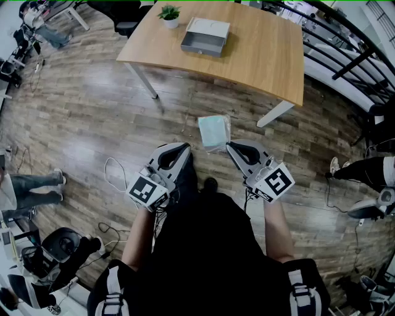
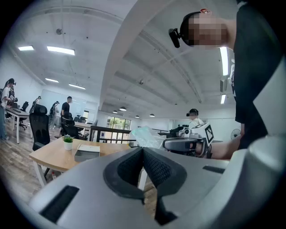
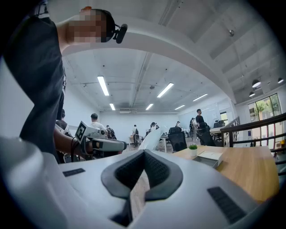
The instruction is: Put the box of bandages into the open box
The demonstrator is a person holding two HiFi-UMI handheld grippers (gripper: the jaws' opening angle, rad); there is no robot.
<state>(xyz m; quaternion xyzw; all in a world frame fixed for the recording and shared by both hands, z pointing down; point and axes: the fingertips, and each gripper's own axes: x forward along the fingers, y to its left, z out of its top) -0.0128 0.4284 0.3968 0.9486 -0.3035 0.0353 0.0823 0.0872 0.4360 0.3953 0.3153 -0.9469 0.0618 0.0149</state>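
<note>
Right hand-held gripper (image 1: 229, 147) tight on bandage box (image 1: 214, 131)

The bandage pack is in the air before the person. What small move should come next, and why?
Probably move the right gripper forward toward the table. Its jaws look shut on an edge of the bandage pack, while the open box sits ahead on the table, beside the potted plant. The left gripper is shut and empty.

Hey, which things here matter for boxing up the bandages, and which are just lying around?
Job: box of bandages, open box, left gripper, right gripper.
Lying about: potted plant, floor cables, office chair.
</note>
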